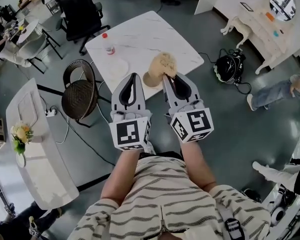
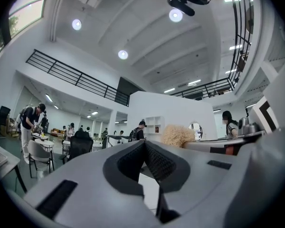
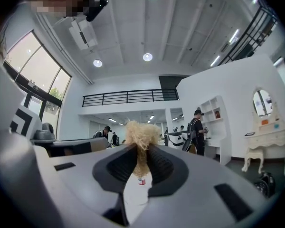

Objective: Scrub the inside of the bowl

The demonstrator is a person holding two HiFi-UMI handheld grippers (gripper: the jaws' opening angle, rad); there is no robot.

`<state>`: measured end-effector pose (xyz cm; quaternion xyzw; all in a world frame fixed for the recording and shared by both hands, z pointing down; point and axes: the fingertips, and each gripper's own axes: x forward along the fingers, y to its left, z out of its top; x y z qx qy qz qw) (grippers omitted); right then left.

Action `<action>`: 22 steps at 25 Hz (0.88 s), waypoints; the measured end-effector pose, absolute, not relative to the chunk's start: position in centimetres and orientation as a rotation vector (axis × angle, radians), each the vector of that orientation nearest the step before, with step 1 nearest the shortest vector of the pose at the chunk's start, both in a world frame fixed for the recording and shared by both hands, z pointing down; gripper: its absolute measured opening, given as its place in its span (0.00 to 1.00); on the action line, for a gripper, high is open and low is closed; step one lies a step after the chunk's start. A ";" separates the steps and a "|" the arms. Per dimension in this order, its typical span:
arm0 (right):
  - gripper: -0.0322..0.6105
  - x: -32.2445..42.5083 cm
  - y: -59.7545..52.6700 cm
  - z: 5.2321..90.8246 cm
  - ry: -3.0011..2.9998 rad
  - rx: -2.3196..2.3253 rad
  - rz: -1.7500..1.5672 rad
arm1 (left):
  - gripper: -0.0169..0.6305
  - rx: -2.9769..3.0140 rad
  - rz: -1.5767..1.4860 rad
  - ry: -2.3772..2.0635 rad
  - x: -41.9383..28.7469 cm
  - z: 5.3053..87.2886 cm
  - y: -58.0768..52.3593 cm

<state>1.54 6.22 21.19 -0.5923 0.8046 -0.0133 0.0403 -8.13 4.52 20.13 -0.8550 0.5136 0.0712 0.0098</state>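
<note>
On the white surface [image 1: 155, 34], a pale shallow bowl [image 1: 119, 66] sits near the left front edge, low contrast against the top, details hard to make out. Bottle [image 1: 108, 44] with red cap stands upright just behind the bowl, apart from it. Nothing touches the bowl.

Right tool [image 1: 166, 76] is clamped on a tan fibrous scrubber [image 1: 162, 63]. The right gripper view shows the fibres pinched between the two pads, with the tuft sticking out past the tips. The scrubber is held over the surface's front edge, to the right of the bowl and apart from it. Through the gap behind the pinched fibres, the right gripper view shows the red cap and the pale dish lower down.

Left tool [image 1: 134, 75] is closed with nothing in it; in the left gripper view the pads meet at the tips. It is held beside the right tool, roughly parallel, near the bowl but not touching it. Both tools point away from the person in a striped shirt [image 1: 175, 204].

Around the surface: wicker chair [image 1: 80, 91] at its left, black office chair [image 1: 80, 9] behind it, black helmet [image 1: 229, 66] on the floor at right, white dresser [image 1: 260, 26] with round mirror further right. Flowers [image 1: 21, 133] lie on a second white table at far left.
</note>
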 end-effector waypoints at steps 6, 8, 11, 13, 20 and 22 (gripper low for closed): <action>0.16 1.3 3.4 22.6 2.469 -1.850 -0.081 | 0.03 -2.713 0.180 1.608 -8.3 22.1 1.6; 0.16 1.5 2.8 23.0 2.472 -1.852 -0.084 | 0.03 -2.717 0.173 1.610 -8.1 22.5 0.8; 0.16 2.0 1.8 23.6 2.477 -1.844 -0.102 | 0.03 -2.722 0.148 1.612 -7.5 23.2 -0.1; 0.16 2.5 0.8 23.9 2.477 -1.832 -0.128 | 0.03 -2.724 0.128 1.615 -7.0 23.6 -0.9; 0.16 3.9 -3.0 26.9 2.534 -1.812 -0.206 | 0.03 -2.726 0.019 1.640 -5.4 25.7 -4.3; 0.16 4.3 -4.1 27.6 2.552 -1.804 -0.215 | 0.03 -2.729 -0.006 1.646 -4.8 26.5 -5.1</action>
